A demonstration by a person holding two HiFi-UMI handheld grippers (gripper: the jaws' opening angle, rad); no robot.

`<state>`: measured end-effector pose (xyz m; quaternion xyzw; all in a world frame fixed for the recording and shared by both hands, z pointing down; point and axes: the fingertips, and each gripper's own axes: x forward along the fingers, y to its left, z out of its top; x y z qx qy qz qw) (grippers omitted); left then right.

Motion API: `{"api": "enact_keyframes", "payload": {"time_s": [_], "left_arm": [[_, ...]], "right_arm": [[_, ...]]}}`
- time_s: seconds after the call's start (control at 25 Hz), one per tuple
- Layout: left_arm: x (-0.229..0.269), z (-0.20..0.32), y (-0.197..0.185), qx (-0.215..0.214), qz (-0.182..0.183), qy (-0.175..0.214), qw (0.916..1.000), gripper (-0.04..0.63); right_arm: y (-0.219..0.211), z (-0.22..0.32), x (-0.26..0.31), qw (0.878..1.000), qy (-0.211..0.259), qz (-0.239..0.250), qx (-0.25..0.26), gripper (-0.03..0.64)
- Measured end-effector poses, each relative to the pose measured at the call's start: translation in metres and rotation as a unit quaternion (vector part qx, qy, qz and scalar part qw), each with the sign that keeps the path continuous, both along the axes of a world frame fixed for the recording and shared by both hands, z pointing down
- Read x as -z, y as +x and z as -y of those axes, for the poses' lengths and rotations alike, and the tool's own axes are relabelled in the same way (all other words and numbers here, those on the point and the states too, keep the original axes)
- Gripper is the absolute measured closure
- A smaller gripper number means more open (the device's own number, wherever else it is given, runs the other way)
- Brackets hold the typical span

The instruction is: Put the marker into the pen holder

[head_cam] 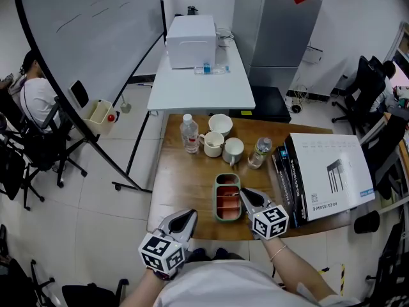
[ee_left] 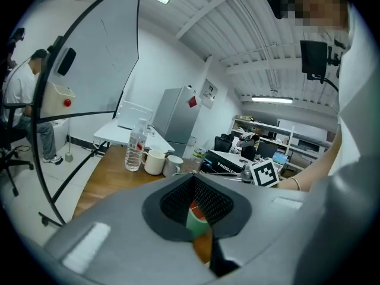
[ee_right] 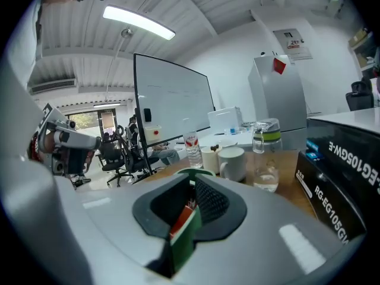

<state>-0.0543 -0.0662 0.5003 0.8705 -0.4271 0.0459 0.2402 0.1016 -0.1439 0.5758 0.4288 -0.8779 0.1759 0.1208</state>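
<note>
The pen holder (head_cam: 227, 197) is a green oblong tray with two reddish compartments, lying near the front edge of the wooden table (head_cam: 185, 184). My right gripper (head_cam: 243, 193) is shut, and its tips rest at the holder's right rim with nothing between them. In the right gripper view the holder's green rim (ee_right: 193, 171) shows just past the closed jaws (ee_right: 191, 184). My left gripper (head_cam: 190, 214) is also shut and empty, at the table's front edge left of the holder. I cannot make out a marker in any view.
Behind the holder stand a water bottle (head_cam: 189, 133), two mugs (head_cam: 213, 144), a bowl (head_cam: 220, 123) and a glass jar (head_cam: 259, 153). A large white box (head_cam: 329, 171) on dark books (head_cam: 284, 184) fills the right side. A whiteboard (head_cam: 89, 31) and a seated person (head_cam: 35, 94) are at the left.
</note>
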Motion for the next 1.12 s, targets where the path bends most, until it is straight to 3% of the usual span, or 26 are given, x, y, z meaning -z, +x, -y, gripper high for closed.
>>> {"api": "enact_keyframes", "payload": {"time_s": [0.2,0.48,0.6,0.8,1.12], "left_arm": [[0.0,-0.004,0.001,-0.002,0.001,-0.001,1.0,0.595],[-0.001,-0.005,0.002,-0.001,-0.004,-0.003,1.0,0.595],[0.0,-0.003,0.003,-0.003,-0.008,0.0,1.0,0.595],[-0.001,-0.002,0.002,-0.003,-0.008,0.0,1.0,0.595],[-0.001,-0.004,-0.002,0.008,-0.012,-0.002,0.9999,0.595]], "right_arm": [[0.001,0.001,0.031,0.999,0.03,0.017,-0.005,0.603],[0.006,-0.022,0.106,0.992,0.074,0.103,-0.003,0.603],[0.004,-0.034,0.101,0.993,0.076,0.094,0.006,0.603],[0.008,-0.04,0.057,0.996,0.038,0.079,-0.011,0.603],[-0.005,-0.036,-0.002,1.0,0.01,0.018,0.001,0.603]]}}
